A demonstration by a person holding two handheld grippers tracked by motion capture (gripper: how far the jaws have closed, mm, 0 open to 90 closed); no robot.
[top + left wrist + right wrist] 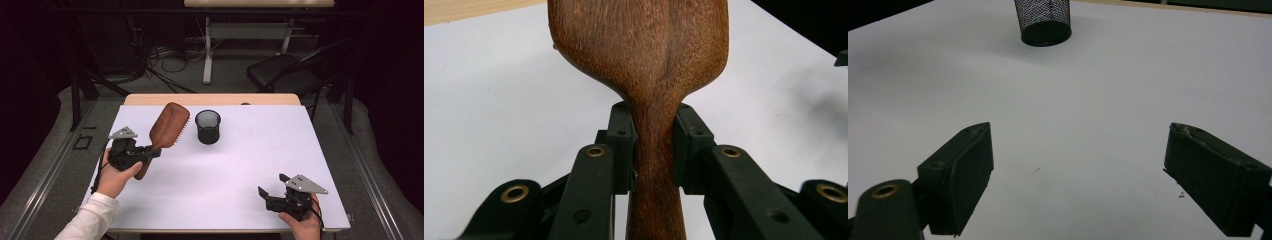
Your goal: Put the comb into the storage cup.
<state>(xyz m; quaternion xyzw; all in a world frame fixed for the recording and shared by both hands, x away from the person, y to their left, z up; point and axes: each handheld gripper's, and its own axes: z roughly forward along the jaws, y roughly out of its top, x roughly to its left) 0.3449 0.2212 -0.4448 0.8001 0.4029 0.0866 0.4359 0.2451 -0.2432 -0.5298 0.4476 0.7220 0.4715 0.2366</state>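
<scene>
A brown wooden hairbrush [167,128] is held off the table at the left, its head tilted up toward the back and its bristles facing right. My left gripper [152,153] is shut on its handle; in the left gripper view both pads press the narrow neck of the hairbrush [644,55]. A black mesh cup [208,126] stands upright on the white table [240,165], just right of the brush head. My right gripper [271,186] rests low near the front right edge, open, with nothing between its wide-set jaws [1078,175]. The mesh cup [1044,22] lies far ahead of it.
Beyond the table's far wooden edge [210,99] lie cables on the floor, a black chair [285,72] at the back right and a desk frame [245,30]. A person's hands and a white sleeve [92,217] come in from the bottom.
</scene>
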